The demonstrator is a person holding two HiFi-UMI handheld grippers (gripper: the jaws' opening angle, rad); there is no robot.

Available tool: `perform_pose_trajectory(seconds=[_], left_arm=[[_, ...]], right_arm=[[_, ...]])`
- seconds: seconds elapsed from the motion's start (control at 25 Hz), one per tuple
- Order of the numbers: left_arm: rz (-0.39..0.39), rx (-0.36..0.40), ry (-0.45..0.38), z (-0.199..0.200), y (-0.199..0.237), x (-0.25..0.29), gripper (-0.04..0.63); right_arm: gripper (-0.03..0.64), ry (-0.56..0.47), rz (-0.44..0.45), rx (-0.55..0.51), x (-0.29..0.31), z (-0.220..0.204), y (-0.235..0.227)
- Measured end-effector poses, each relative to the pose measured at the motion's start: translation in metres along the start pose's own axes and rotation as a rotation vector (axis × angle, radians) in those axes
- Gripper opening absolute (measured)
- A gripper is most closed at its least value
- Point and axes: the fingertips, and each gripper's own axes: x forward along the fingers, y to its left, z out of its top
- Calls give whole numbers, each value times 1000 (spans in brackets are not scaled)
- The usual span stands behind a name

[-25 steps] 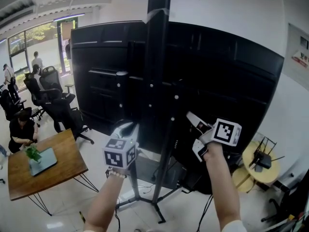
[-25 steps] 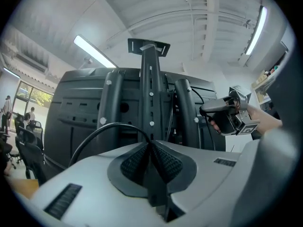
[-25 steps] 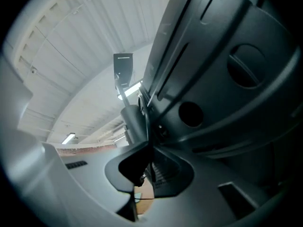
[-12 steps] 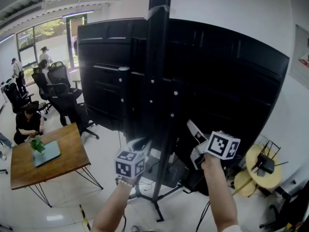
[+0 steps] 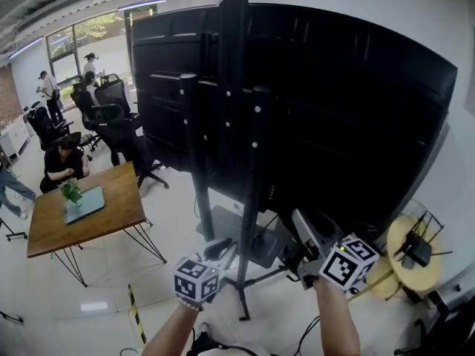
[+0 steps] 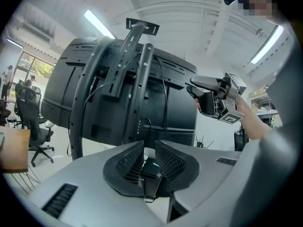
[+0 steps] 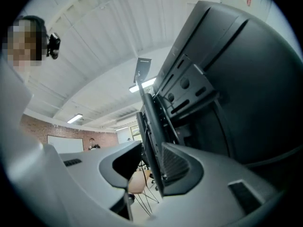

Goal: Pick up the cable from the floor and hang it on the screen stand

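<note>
Floor edge: cable [image 5: 230, 350] cut off; screen stand [image 5: 231, 87] top cropped.

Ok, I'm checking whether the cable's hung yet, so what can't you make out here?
Whether anything hangs on the stand: head view, black against the black screen.
Floor cable: cut off by head view's bottom edge.
Left claw: left gripper view, dark bit between its jaws, too shadowed to name.
</note>
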Motion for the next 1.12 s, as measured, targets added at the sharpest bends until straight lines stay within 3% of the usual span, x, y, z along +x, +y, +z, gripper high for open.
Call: perform_pose_trajectory(seconds=[0.08,0.12,0.2,0.24,0.4,0.6,0.84,1.12], left_arm=[[19,-14,26,-35,-27,-9,57],[30,-30,42,-54,-40,-14,14],[41,-79,79,-91,-66,-26,2],[45,-108,96,-109,-78,-32,2],[104,-225,139,-162,-109,-60,2],[251,-302,123,-182,-96,-112,2],[334,-263,55,-164,-79,-170,2],[326,-224,27,-154,-81,-209,2]], right_arm=[[135,55,-4,-33,-28,-35,-6],[97,86,-7,-36,-41,-55,-11],[11,149,-8,-5,-66,-98,-21],[0,178,-6,24,-77,-120,-25],[0,291,-12,134,-117,-199,-34],[0,434,-20,175,-144,-275,-13],[0,438,24,85,-131,-284,42],[0,399,21,30,-129,-275,108]])
